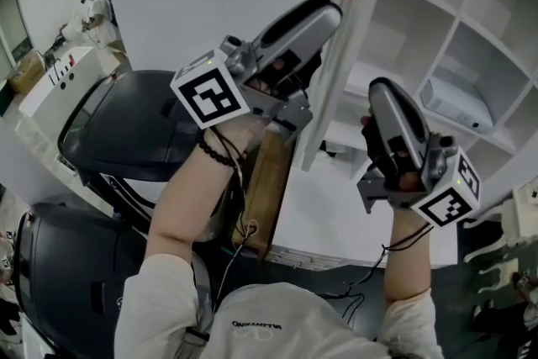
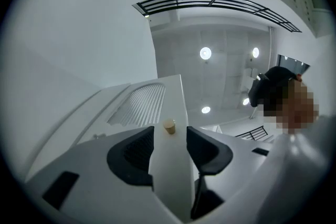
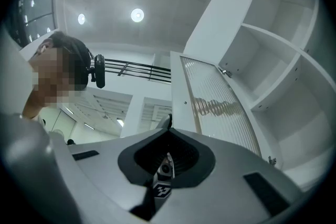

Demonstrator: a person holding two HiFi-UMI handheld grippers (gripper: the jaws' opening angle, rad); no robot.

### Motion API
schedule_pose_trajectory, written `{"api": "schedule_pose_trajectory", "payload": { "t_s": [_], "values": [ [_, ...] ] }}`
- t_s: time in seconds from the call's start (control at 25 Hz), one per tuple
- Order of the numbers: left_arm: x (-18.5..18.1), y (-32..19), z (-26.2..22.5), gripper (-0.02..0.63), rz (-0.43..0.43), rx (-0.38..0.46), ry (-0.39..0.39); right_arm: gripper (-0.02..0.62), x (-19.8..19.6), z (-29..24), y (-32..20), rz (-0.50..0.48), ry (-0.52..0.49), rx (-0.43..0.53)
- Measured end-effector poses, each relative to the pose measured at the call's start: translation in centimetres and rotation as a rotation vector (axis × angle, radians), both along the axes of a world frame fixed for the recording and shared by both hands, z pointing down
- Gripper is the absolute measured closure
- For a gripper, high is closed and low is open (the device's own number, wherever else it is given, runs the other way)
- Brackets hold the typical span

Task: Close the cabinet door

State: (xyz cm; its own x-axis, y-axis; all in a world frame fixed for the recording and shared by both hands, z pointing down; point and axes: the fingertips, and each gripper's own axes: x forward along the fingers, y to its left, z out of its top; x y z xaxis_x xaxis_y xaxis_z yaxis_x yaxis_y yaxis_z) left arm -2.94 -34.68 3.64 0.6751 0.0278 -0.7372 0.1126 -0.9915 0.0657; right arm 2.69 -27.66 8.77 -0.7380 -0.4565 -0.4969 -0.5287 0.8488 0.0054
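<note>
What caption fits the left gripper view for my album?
Left gripper pinching the white cabinet door by its edge, just short of the brass knob.

The left gripper (image 1: 329,13) and right gripper (image 1: 380,90) have smooth silver-grey shells and black ribbed pads (image 2: 131,155). Each carries a cube (image 1: 210,92) of black-and-white square markers. Thin black cables (image 1: 246,224) trail from them. The person wears a cream sweatshirt (image 1: 277,324) with dark lettering and a dark bead bracelet (image 1: 217,154).

White box (image 1: 455,102) on right shelf (image 1: 471,137); black rounded object (image 1: 126,126) at left; person (image 1: 98,11) far back.
</note>
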Motion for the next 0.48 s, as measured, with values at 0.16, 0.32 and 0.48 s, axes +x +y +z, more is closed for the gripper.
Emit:
{"api": "schedule_pose_trajectory", "payload": {
  "t_s": [0.16,0.32,0.48],
  "values": [
    [0.4,-0.1,-0.6,0.408,0.012,-0.003,-0.006,0.586,-0.1,-0.4,-0.1,0.0,0.009,0.005],
    [0.6,-0.1,-1.5,0.41,0.045,-0.011,0.001,0.586,-0.1,-0.7,-0.4,0.002,0.016,0.01],
    [1.0,0.4,-1.9,0.42,0.068,-0.006,-0.01,0.586,-0.2,-0.7,-0.2,0.009,0.025,0.022]
  ]
}}
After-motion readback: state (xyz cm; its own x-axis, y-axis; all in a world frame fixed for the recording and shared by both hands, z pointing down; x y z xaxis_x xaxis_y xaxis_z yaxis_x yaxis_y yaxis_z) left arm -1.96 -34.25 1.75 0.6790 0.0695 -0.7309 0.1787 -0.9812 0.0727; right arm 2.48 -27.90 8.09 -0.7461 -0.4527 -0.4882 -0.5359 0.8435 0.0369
